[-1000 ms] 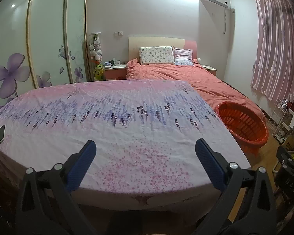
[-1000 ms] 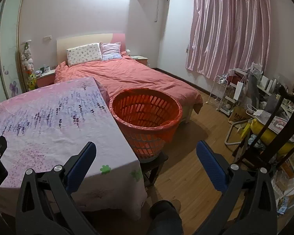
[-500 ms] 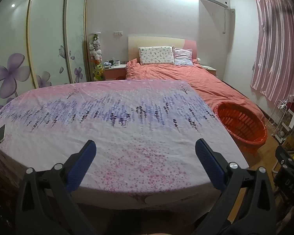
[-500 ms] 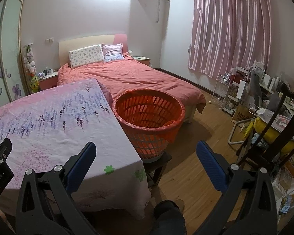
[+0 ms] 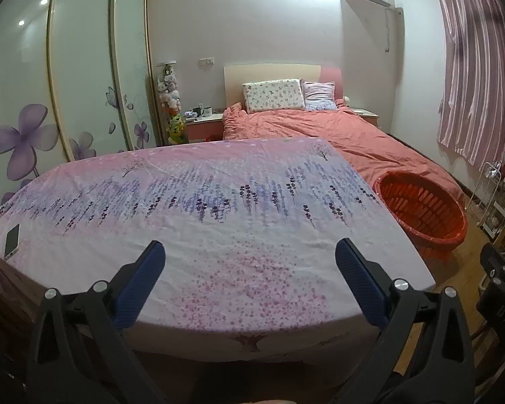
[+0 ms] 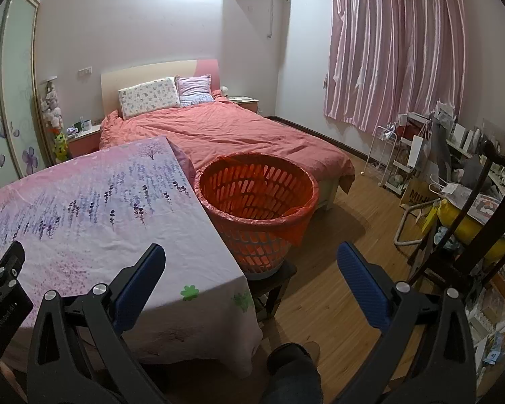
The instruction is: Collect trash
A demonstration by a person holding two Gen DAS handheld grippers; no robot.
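Looking for trash, I see none on the table cloth. Both the left gripper and right gripper stand wide and hold nothing. Risk: the phone gets taken by mistake, or a careless swing tips the orange basket off its stool.

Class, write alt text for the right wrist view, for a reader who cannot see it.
An open right gripper hangs empty over the corner of a table draped in a lavender-print cloth, facing an orange basket lined with an orange bag, on a low stool beside the table. Behind are a bed with a coral duvet and pink curtains.
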